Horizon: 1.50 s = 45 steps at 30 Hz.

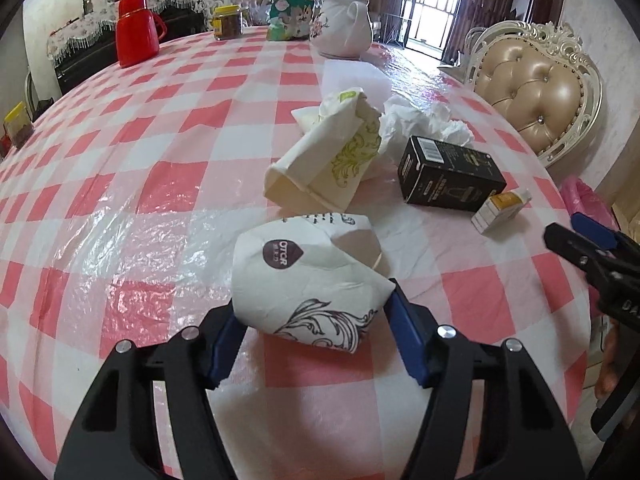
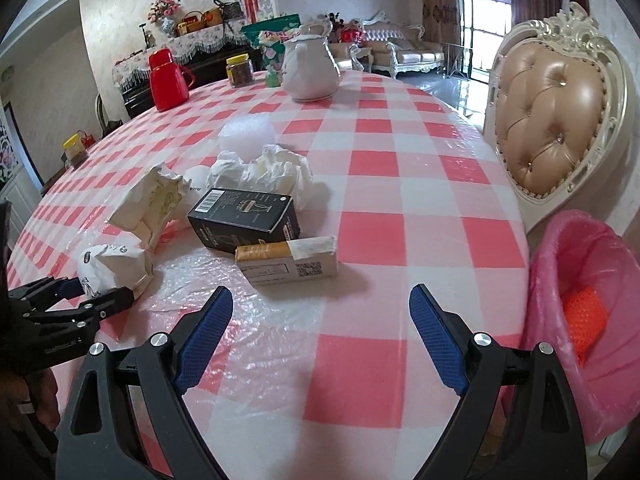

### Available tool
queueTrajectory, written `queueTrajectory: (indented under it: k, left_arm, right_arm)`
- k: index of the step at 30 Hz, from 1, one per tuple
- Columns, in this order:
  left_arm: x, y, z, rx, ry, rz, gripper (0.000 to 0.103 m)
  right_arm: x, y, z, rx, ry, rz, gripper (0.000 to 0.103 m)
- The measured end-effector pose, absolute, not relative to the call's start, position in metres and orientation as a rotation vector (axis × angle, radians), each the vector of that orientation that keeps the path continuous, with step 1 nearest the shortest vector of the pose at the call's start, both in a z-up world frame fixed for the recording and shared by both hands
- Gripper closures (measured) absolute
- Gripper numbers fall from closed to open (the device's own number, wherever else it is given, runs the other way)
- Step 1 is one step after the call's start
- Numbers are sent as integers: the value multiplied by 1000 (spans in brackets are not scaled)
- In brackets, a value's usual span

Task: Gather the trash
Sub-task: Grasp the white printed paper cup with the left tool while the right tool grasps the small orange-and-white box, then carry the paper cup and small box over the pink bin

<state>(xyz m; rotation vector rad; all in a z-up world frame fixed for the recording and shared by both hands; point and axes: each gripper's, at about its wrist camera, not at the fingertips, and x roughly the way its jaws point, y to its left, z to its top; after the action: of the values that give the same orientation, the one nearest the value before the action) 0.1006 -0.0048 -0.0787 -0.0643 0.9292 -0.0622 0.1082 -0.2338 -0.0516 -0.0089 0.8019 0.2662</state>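
Here the crumpled paper cup [image 1: 308,280] lies on the tabletop [image 1: 140,200] between the left tool's [image 1: 314,334] pads, which touch its sides. It looks light, soft and easy to squash, so hold its middle gently. The right tool [image 2: 320,336] is wide apart, empty. A pink-lined bin [image 2: 580,280] waits beside the plastic-covered checked cloth.

Pink-and-white checked tablecloth [image 2: 380,168] — pink bin liner [image 2: 592,248]

- A round table [image 2: 400,152] wears a pink-and-white checked plastic cloth.
- A tufted tan chair [image 2: 556,120] with a carved cream frame stands beside it.
- Daylight enters through a glazed door [image 1: 434,4] onto a glossy floor [image 2: 452,90].
- An ornate sofa [image 2: 404,46] sits behind.
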Motion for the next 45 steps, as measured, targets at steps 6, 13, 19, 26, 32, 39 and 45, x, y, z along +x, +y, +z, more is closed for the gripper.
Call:
queueTrajectory:
  k: [6,13,19,26,32,39,45]
  left_arm:
    - [102,2,-73,-98,897,-68,40]
    - [102,6,-69,-124,879,-80,40]
    - [102,9,-67,-136,870,-86,40]
    - [100,8,-64,-140,862,-97,40]
    - [98,7,-61,-140,854,-102,40]
    - [94,2,-52,-132,833,-107,40]
    - [89,-9,-41,-121,806,-121,40]
  right_arm:
    - [120,-217,-56,-54,823,279,18]
    - [135,-203,-59,-89,841,293,18]
    - [145,-199,-65,-103,860,291,18]
    - [151,-198,-69,-114,883,289,37]
    - [146,-199,-65,-108,873,291,38]
    - [132,-207,-54,-91,842,288,38]
    - [120,-218,-42,-72,807,275,38]
